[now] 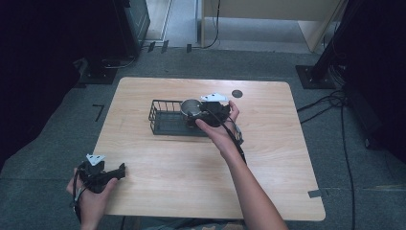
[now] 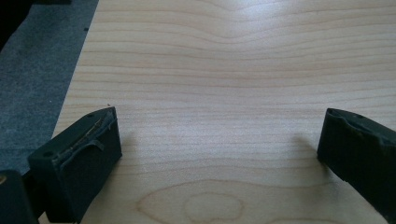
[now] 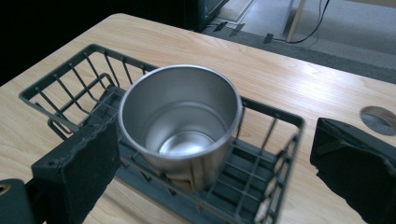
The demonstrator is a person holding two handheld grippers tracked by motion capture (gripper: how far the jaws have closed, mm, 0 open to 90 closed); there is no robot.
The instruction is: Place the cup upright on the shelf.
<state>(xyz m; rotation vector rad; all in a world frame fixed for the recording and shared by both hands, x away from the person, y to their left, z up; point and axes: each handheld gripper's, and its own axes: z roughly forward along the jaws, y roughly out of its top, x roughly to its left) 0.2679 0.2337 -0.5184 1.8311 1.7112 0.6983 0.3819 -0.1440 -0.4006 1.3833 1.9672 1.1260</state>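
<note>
The steel cup (image 3: 181,122) is standing upright, mouth up, inside the black wire basket (image 3: 60,88), at the basket's end nearest the right claw (image 3: 215,154). In the high view the basket (image 1: 160,117) is sitting at the middle of the desk (image 1: 268,143), and the cup (image 1: 191,106) is occupying its right end.

The right claw (image 1: 197,114) is hovering at that end of the basket with its jaws spread wide. In the right gripper view, one jaw is showing in front of the cup's left wall and the other is standing well clear on the right, beyond the basket's end wire. Neither pad appears to be touching the cup, though contact on the left side cannot be ruled out.

The left claw (image 1: 119,171) is idling over the near left corner of the desk, jaws spread, with bare wood (image 2: 224,93) between them.

Judged step: either gripping the cup or backing away from it; the frames are not settling which.

For a clean grip:
- Centre the cup between the jaws before closing.
- Bring the pads in above the basket rim, so that no wire is caught.
- Close on the upper wall, squarely on opposite sides; smooth steel is likely to slip under a skewed pinch.
- Lift straight up until the base is clearing the rim.

For a clean withdrawal, keep the jaws spread and pull back without brushing the cup.
</note>
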